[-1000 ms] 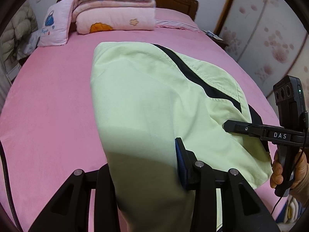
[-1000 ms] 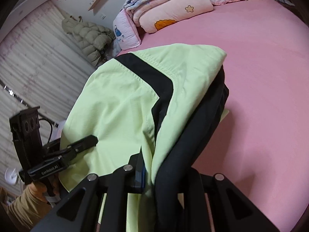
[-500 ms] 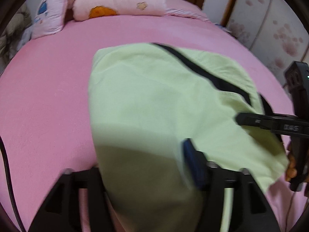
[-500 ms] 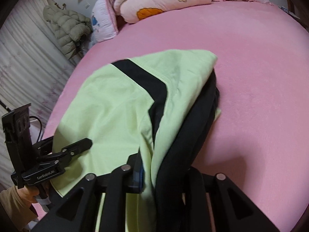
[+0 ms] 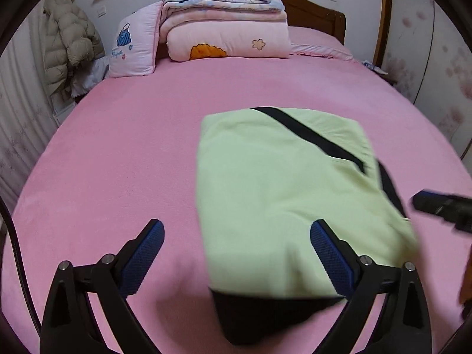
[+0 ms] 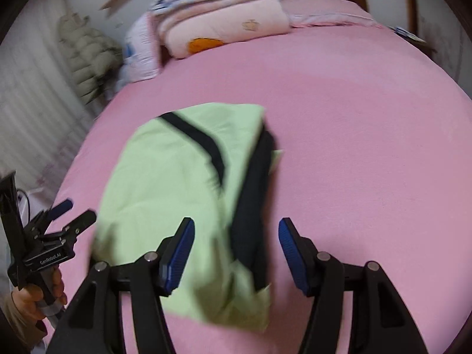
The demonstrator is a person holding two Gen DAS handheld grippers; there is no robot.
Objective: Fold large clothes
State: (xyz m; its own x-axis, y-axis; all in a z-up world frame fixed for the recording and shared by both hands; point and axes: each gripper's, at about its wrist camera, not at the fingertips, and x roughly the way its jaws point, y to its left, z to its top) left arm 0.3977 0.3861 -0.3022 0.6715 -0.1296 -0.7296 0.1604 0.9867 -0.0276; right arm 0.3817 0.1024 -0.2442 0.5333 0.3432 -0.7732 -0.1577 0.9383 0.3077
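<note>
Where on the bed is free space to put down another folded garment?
Bare pink sheet lies left of the green garment, and between it and the stacked quilts. More lies on its right. The head end is crowded with quilts and a pillow.

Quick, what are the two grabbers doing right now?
Left hand-held gripper: opening, holding nothing.
Right hand-held gripper: opening, letting go of the green garment.
</note>
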